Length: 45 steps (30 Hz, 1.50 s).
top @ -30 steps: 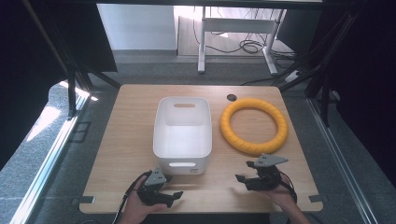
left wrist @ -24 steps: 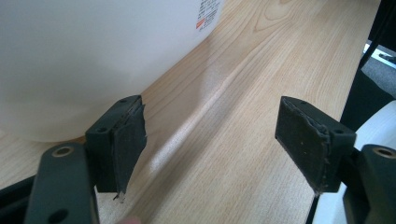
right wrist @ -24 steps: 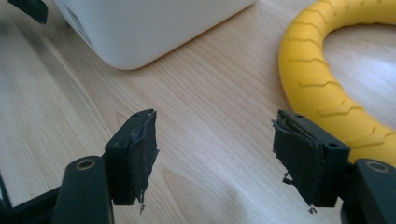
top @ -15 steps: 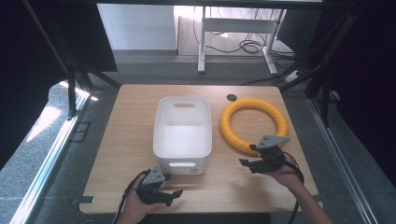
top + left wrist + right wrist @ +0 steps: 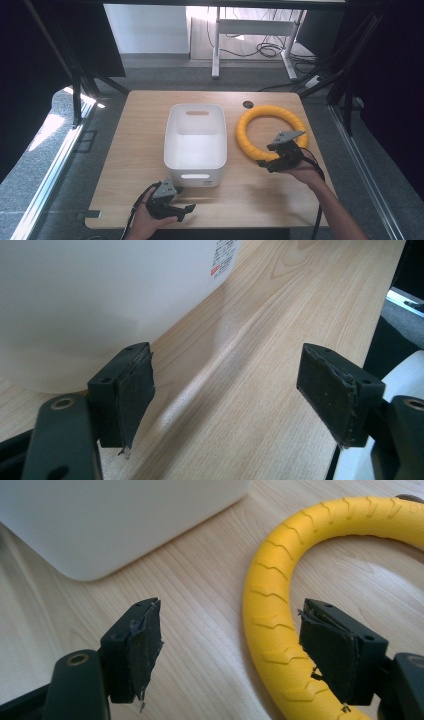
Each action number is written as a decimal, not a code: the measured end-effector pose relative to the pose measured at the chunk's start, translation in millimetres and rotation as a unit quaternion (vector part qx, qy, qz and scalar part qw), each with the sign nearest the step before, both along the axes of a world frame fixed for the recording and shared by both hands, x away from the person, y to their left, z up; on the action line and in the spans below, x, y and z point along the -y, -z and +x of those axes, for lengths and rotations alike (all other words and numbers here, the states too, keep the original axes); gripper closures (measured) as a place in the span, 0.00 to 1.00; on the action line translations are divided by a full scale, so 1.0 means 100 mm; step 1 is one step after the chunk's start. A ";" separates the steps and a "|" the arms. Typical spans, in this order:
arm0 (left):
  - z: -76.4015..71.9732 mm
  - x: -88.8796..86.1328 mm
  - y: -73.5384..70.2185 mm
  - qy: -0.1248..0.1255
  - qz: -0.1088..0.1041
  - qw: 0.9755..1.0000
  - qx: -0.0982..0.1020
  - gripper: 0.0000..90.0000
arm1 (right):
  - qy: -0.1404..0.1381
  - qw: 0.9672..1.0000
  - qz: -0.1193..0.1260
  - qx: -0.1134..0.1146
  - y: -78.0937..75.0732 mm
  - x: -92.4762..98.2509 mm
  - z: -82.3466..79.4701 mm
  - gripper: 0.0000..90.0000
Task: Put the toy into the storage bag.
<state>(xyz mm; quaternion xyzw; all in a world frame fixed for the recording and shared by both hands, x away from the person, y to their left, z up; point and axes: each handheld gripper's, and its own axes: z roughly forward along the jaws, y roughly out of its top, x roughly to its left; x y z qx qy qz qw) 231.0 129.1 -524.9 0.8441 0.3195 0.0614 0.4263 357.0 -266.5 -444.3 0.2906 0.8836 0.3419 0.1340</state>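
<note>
Yellow ribbed foam ring [image 5: 280, 615] lies flat; smooth white plastic bin [image 5: 195, 142] beside.

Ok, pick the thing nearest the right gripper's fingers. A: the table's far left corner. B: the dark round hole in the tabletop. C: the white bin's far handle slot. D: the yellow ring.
D: the right gripper has its fingers open just beside the near arc of the yellow ring, which lies flat on the table right of the white bin.

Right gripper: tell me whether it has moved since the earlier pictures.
Yes. The right gripper has gone from the table's near edge up to the yellow ring's near rim, its jaws opening, nothing clamped between them.
</note>
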 end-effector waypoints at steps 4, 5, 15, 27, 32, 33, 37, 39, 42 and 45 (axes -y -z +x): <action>0.00 0.00 0.01 -0.002 0.000 1.000 -0.002 0.26 | 0.000 1.000 -0.013 -0.009 0.03 -0.01 0.09 0.29; 0.00 0.00 0.01 -0.002 0.001 1.000 -0.002 0.26 | 0.001 1.000 -0.015 -0.012 0.04 -0.01 0.11 0.29; 0.00 0.02 0.02 -0.002 0.006 1.000 -0.005 0.26 | -0.011 0.998 -0.050 -0.049 0.15 -0.04 0.32 0.29; 0.00 0.04 0.05 0.004 0.009 1.000 -0.011 0.27 | -0.002 0.994 -0.077 -0.071 0.32 -0.06 0.48 0.28; 0.00 0.04 0.05 0.004 0.009 1.000 -0.012 0.27 | 0.000 0.993 -0.087 -0.079 0.39 -0.07 0.54 0.29; 0.00 0.04 0.06 0.005 0.009 1.000 -0.012 0.27 | -0.002 0.992 -0.092 -0.083 0.41 -0.07 0.56 0.29; 0.00 0.05 0.06 0.007 0.011 1.000 -0.013 0.27 | -0.005 0.988 -0.122 -0.100 0.50 -0.12 0.63 0.28; 0.00 0.05 0.06 0.007 0.010 1.000 -0.013 0.27 | -0.005 0.986 -0.131 -0.105 0.52 -0.14 0.67 0.29; 0.00 0.04 0.05 0.006 0.009 1.000 -0.013 0.27 | -0.008 0.984 -0.139 -0.113 0.56 -0.16 0.71 0.29; 0.01 0.03 0.06 0.006 0.009 1.000 -0.013 0.27 | -0.014 0.982 -0.150 -0.116 0.59 -0.18 0.72 0.30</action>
